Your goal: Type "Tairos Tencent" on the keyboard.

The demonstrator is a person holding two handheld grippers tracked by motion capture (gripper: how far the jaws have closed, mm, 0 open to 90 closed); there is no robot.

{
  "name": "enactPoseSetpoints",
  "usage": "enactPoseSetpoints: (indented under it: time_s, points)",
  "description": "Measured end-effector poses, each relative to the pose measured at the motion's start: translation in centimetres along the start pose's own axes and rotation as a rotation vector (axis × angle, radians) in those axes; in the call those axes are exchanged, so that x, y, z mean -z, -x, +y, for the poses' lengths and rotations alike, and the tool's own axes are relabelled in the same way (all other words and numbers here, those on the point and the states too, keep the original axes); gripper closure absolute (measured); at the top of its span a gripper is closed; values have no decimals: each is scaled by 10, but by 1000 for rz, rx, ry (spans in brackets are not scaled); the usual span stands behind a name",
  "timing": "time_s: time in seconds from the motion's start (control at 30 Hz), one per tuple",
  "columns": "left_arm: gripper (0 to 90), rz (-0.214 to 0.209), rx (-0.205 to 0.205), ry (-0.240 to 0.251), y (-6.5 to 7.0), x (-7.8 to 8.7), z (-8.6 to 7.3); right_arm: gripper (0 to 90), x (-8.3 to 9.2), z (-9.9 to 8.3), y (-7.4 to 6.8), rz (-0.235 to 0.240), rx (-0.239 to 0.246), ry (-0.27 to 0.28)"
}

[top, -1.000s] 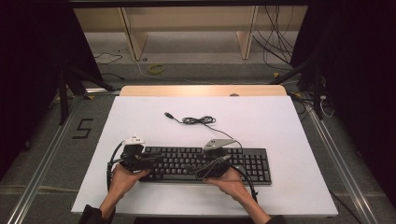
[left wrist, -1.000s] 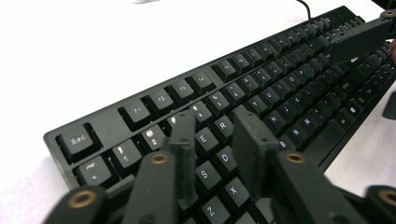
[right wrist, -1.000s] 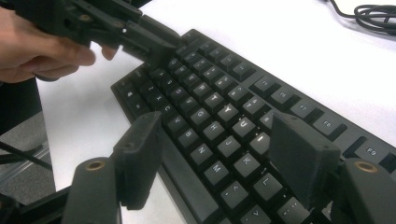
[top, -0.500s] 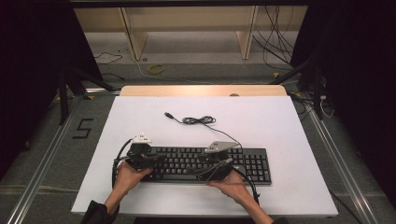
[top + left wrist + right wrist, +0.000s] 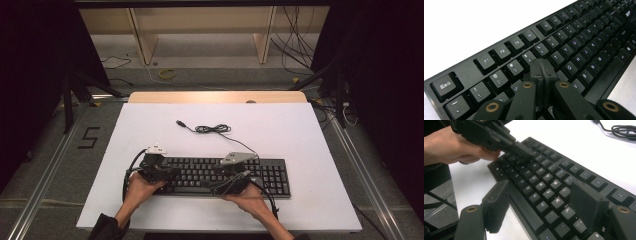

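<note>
On the table (image 5: pixel 300 135), one keyboard (image 5: pixel 270 175): left gripper (image 5: pixel 541 70) pressed together, right gripper (image 5: pixel 544 205) spread (two grippers).

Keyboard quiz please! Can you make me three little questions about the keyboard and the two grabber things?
1. True or false: the left gripper has its fingers pressed together over the keyboard.
2. What is the right gripper doing? A) squeezing the cable B) hanging open over the keys C) lifting the keyboard
3. Fill in: the keyboard's loose cable lies on the white table, on the side ____ from the person.

Key: 1 true; 2 B; 3 away (far).
</note>
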State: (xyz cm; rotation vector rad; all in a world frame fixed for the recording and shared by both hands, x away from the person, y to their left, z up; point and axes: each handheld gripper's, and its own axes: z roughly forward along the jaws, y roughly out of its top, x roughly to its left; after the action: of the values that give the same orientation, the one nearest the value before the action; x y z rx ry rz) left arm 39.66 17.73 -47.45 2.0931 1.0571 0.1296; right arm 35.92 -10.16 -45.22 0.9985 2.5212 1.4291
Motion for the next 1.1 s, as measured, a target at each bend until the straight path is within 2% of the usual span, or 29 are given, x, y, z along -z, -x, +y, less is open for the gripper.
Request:
enactPoseSetpoints:
  time_s: [0.1,0.3,0.4,0.57,0.73,1.1]
  points:
    - [893,8,5,-16,0,-3,-1,332,0,0,0,0,2,-1]
    - [894,2,12,-12,1,-3,-1,333,-1,-1,0,-1,3,-3]
    - [892,6,6,-2,1,-1,-1,333,-1,-1,0,-1,3,-2]
    - [881,-3,18,33,2,7,1,334,-1,-1,0,-3,0,2]
    - [837,-14,29,54,1,12,0,336,-1,-1,0,-3,-2,4]
    - [649,-63,44,70,1,18,-3,340,-4,0,1,-5,-5,3]
